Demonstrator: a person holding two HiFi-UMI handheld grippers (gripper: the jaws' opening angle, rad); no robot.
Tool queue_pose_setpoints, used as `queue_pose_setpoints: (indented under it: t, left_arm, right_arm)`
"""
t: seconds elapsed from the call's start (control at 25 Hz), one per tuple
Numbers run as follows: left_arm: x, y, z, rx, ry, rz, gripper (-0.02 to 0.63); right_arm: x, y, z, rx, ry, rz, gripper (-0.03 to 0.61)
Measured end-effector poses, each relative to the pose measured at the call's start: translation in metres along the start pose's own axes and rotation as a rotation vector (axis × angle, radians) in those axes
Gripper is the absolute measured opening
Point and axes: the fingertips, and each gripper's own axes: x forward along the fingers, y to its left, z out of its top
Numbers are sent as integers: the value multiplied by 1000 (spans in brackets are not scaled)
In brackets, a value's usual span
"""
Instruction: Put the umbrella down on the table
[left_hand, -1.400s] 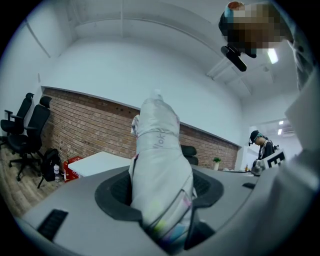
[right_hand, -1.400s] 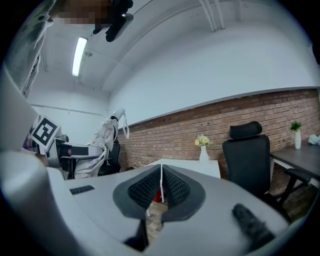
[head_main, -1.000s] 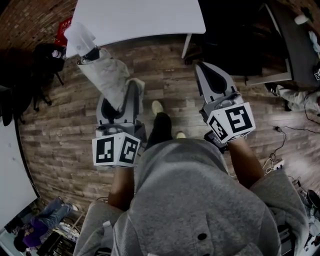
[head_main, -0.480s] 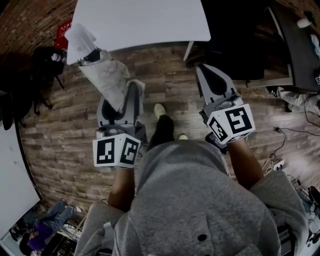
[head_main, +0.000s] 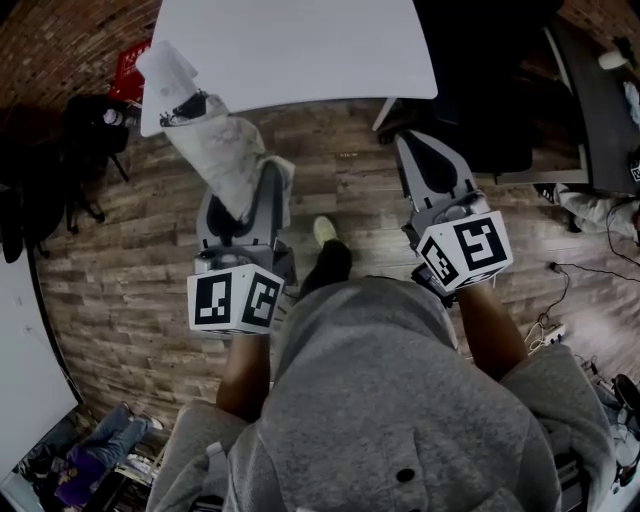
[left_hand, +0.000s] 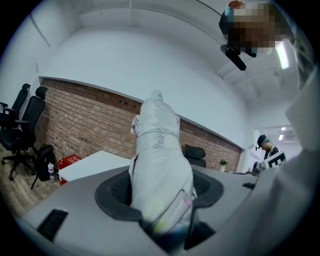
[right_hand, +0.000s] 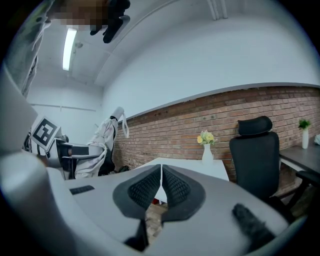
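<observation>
In the head view, your left tool (head_main: 240, 205) holds the folded white umbrella (head_main: 215, 150) over the floor, its end against the table's (head_main: 300, 45) near left corner. In the left gripper view, the jaws clamp the umbrella (tilted slightly). In the right gripper view, your right tool (right_hand: 161, 192) is clenched on nothing.

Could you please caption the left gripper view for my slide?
Left gripper clamps a folded white umbrella, white table ahead.

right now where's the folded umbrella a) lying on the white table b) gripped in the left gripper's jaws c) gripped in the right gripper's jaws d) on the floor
b: the jaws of the left gripper are closed on the umbrella, which is not yet laid on the table; the right gripper is shut with nothing in it.
</observation>
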Motion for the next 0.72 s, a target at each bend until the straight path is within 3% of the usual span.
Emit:
queue_pose_setpoints:
  t: [0.72]
  left_arm:
    - [32,61,21,10,-11,-23,261]
  right_arm:
    - [69,25,13,-40,-6,-1,25]
